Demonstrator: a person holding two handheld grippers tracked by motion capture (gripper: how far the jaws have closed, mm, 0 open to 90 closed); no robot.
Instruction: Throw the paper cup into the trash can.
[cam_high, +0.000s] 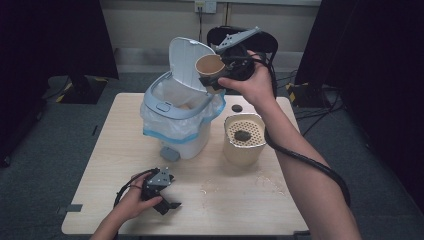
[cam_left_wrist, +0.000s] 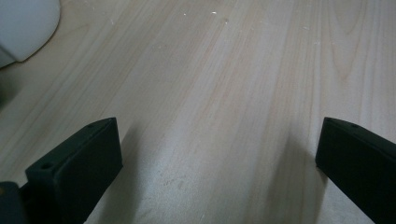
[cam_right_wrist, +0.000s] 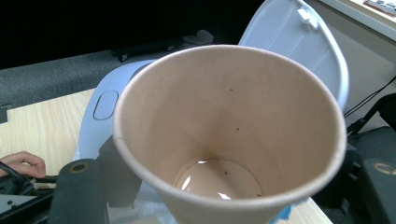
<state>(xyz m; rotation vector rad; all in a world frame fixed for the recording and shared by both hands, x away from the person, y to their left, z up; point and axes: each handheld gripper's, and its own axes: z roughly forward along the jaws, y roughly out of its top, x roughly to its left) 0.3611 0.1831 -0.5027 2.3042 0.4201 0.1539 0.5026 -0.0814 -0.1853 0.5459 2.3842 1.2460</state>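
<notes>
From the high view, the right tool (cam_high: 218, 75) is raised over the far side of the bench (cam_high: 210, 200), clamped on a brown paper cup (cam_high: 210, 66) that is tipped so its mouth faces toward the camera, just beside the raised lid (cam_high: 184, 57) of a white pedal bin (cam_high: 175, 117) lined with a clear bag. The bin stands on the bench's far left half; to its right stands a beige container (cam_high: 244, 142) topped by a perforated strainer holding a small dark lump (cam_high: 242, 135), and a small black disc (cam_high: 237, 108) lies behind it. The left tool (cam_high: 167, 202) rests low on the near bench, held in the left hand (cam_high: 135, 202), well apart from the bin. In the left gripper view, the left tool (cam_left_wrist: 215, 158) has its jaws set wide apart with nothing but bare wooden bench between them, and a white corner of the bin (cam_left_wrist: 25, 25) sits at the upper left. In the right gripper view, the cup (cam_right_wrist: 229, 130) sits between the right tool's jaws, its inside wet with a little liquid at the bottom, and the bin's open lid (cam_right_wrist: 303, 42) rises behind it.
</notes>
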